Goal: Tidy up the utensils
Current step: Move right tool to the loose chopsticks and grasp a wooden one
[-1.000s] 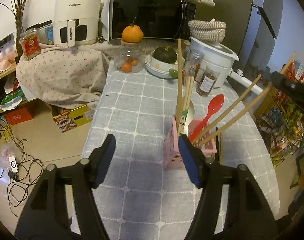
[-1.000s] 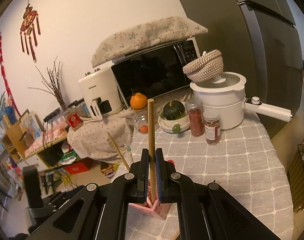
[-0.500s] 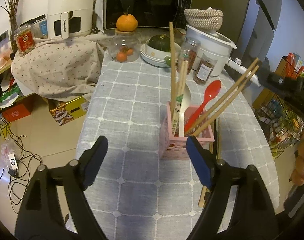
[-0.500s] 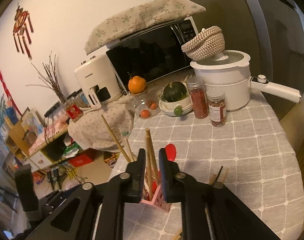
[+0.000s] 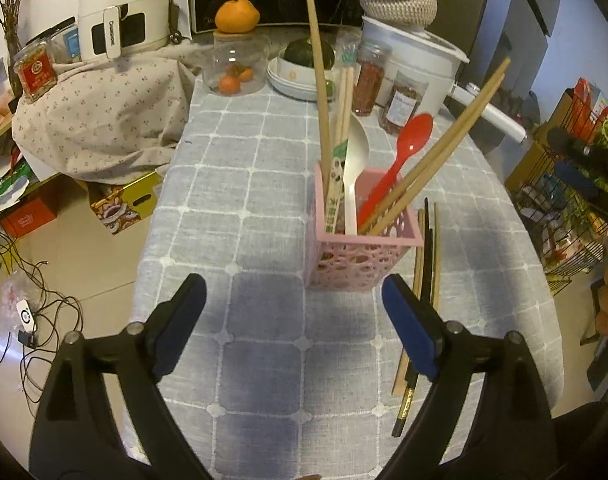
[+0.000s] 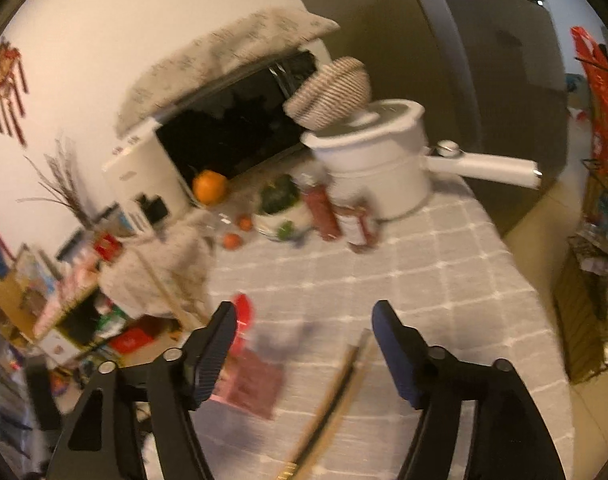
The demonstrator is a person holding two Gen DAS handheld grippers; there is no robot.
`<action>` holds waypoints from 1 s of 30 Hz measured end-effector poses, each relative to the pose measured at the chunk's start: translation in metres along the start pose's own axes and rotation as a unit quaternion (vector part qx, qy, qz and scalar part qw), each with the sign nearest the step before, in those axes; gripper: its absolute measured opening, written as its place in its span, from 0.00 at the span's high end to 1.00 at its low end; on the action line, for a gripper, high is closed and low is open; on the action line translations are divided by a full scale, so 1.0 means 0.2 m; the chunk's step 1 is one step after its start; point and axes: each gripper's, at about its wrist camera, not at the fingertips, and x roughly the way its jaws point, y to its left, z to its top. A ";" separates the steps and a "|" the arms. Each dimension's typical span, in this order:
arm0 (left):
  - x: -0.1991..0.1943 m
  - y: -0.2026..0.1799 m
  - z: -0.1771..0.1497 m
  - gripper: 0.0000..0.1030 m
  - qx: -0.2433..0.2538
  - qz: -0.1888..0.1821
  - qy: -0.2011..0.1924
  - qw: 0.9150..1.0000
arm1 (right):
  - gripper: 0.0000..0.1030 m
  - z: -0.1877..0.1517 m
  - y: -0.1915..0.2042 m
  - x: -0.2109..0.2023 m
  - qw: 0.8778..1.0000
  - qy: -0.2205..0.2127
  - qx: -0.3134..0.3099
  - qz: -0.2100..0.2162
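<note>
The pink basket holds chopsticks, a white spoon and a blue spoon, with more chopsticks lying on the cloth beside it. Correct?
Not quite: the coloured spoon is red, not blue, as the left wrist view shows. The pink basket, white spoon and loose chopsticks beside it are as stated.

My left tool [image 5: 292,312]: jaws spread wide, nothing between pads, both black fingers [image 5: 408,332] clear in view, tilted steeply down toward counter [image 5: 264,200]. Jaws have just been opening further. My right tool [image 6: 304,340]: jaws also apart, have just been opening, blue pads free, nothing pressed between them. Right wrist view blurred. Right tool points down at shallower angle. In left wrist view, right tool [image 5: 580,168] visible at far right edge.
</note>
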 end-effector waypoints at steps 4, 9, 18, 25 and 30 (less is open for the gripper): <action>0.03 -0.03 -0.02 0.10 0.005 0.003 0.014 1.000 | 0.24 -0.06 -0.08 0.08 0.999 0.029 -0.003 -0.039; 0.05 -0.06 -0.03 0.10 0.013 0.002 0.025 1.000 | 0.23 -0.11 -0.15 0.17 0.995 0.069 -0.004 -0.074; 0.09 -0.09 -0.03 0.10 0.015 0.011 0.056 0.998 | 0.23 -0.18 -0.19 0.39 0.982 0.149 -0.010 -0.114; 0.11 -0.09 -0.02 0.10 0.009 0.006 0.072 0.997 | 0.23 -0.24 -0.15 0.54 0.973 0.189 -0.043 -0.127; 0.12 -0.09 -0.02 0.10 0.006 0.004 0.074 0.997 | 0.23 -0.27 -0.15 0.63 0.967 0.213 -0.042 -0.132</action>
